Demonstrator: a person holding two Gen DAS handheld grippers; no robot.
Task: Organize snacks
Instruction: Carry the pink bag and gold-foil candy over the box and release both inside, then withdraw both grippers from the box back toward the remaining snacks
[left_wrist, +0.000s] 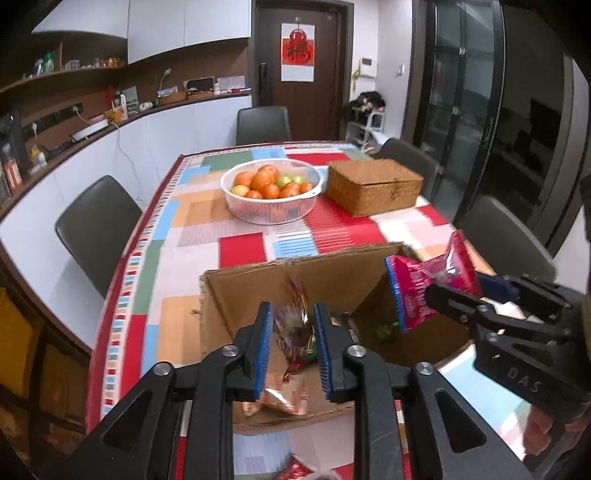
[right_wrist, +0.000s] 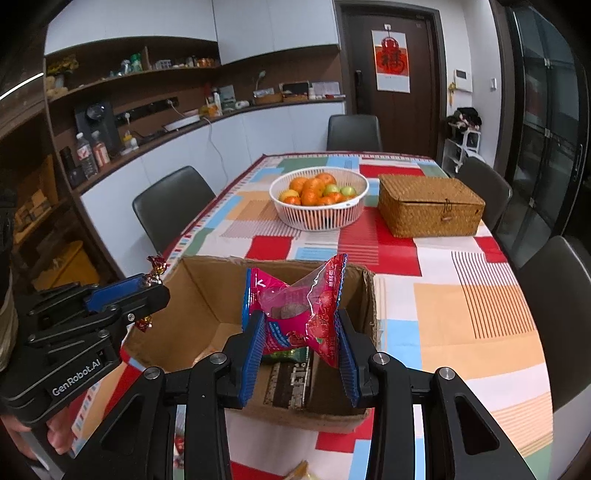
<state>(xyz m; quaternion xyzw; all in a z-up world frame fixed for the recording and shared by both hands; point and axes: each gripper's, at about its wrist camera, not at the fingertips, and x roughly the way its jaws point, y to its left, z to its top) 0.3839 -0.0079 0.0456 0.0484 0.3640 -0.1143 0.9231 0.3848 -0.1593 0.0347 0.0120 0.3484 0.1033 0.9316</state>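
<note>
Left tool (left_wrist: 292, 347), over the open cardboard box (left_wrist: 236, 291) on the desk (left_wrist: 207, 221): pads spread slightly, a blurred, foil-wrapped candy (left_wrist: 295, 325) with twisted red-gold ends sits between them; whether they press it I cannot tell. Right tool (right_wrist: 301, 354) pinches a crinkled pink snack packet (right_wrist: 295, 302), clear window showing a dark piece inside, above the same box. Box floor holds other wrappers.

Left gripper (left_wrist: 291, 345) at lower centre, jaws slightly parted; right gripper (right_wrist: 301, 350) pinched at lower centre.
</note>
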